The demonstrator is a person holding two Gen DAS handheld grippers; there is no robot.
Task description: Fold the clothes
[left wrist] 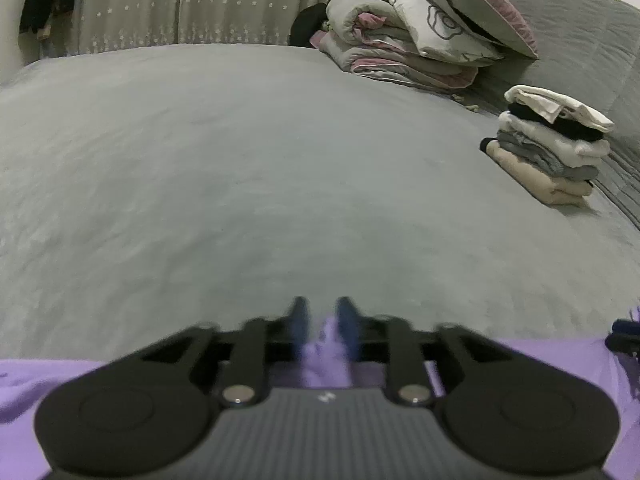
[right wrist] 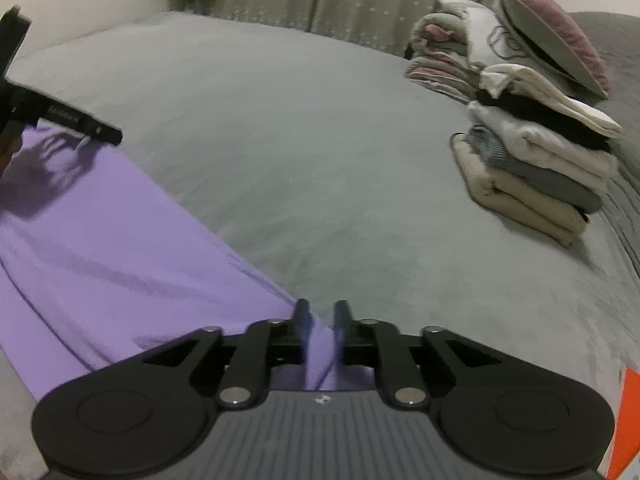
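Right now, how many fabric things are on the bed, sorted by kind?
Purple garment held by both grippers: 1
Stack of folded clothes: 1
Pile of folded bedding: 1
Pillow on the bedding: 1
Total: 4

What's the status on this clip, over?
Left tongs shut on purple garment. Right tongs shut on it too. Garment stretched between them over the bed. Folded stack off right, nothing in the way.

We hold our left gripper [left wrist: 322, 314] low and level, its two fingers drawn close with cloth pinched between them. Our right gripper [right wrist: 320, 316] has the same pose, fingers nearly together and clamping cloth, with the left one ahead on its left side.
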